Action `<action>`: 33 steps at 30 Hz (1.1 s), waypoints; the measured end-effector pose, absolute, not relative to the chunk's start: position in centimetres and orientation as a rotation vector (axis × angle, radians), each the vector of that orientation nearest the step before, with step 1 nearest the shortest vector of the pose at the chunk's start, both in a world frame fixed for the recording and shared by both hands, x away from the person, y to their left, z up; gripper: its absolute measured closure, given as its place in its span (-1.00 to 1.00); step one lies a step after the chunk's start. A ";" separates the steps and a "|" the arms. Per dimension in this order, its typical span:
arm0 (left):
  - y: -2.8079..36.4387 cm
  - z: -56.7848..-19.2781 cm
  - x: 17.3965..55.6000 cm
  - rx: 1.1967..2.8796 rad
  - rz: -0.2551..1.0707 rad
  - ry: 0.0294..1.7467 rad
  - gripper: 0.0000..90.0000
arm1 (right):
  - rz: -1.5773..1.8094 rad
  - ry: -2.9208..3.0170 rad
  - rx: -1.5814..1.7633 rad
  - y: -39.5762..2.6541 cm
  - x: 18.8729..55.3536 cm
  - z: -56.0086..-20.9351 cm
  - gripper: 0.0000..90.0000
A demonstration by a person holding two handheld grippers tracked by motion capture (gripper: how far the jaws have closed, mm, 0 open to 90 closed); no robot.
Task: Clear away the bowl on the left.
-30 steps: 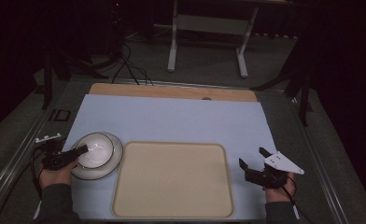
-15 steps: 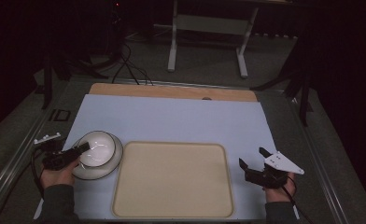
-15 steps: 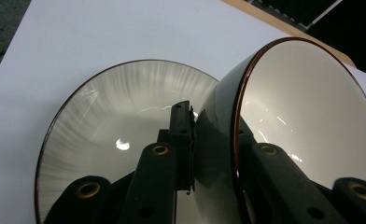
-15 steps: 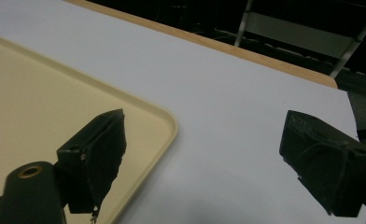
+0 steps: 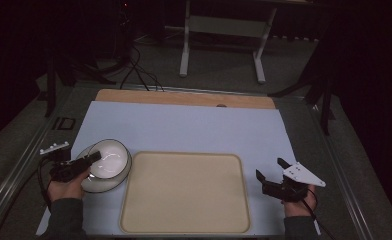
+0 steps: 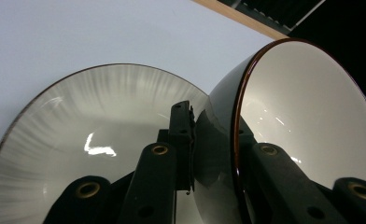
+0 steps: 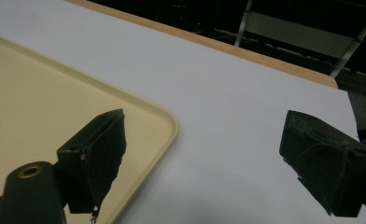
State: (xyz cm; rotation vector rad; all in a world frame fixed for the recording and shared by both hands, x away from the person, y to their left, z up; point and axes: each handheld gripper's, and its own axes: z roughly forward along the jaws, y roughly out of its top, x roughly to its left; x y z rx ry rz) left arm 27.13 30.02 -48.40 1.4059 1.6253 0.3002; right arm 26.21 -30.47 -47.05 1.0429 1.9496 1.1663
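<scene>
The left gripper (image 5: 86, 161) has its jaws clamped across the rim of a white bowl (image 5: 110, 156), one jaw inside and one against the dark outer wall, as the left gripper view shows; the bowl (image 6: 307, 121) is tipped up on edge over a striped plate (image 6: 92, 126) that lies at about eight o'clock on the pale mat (image 5: 184, 127), just beside the left edge of the beige tray (image 5: 184, 195); the step in hand looks like lifting the bowl off the plate, probably to carry it to the tray; the next move calls for a steady rise until the bowl's foot is free of the plate, then a short swing toward three o'clock, high enough to pass the tray's raised lip; the grip sits on one side of the rim only, so the bowl may swing or slip if turned quickly; the tray is bare and offers wide room to set down; the right gripper (image 5: 274, 175) hovers at four o'clock beside the tray's right edge, jaws spread wide and holding nothing, with open mat around it toward the wooden table edge (image 5: 184, 98) at twelve o'clock.
</scene>
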 end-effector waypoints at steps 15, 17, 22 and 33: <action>28.5 -48.1 27.3 1.435 0.284 1.581 0.75 | 1.166 1.951 1.042 -30.5 26.2 -47.1 -0.69; 28.5 -48.1 27.3 1.438 0.282 1.578 0.75 | 1.166 1.951 1.042 -30.5 26.2 -47.1 -0.69; 28.0 -48.0 27.3 1.444 0.277 1.567 0.75 | 1.166 1.949 1.042 -30.5 26.2 -47.0 -0.69; 27.0 -48.0 27.4 1.465 0.267 1.538 0.75 | 1.164 1.951 1.041 -30.5 26.2 -47.0 -0.69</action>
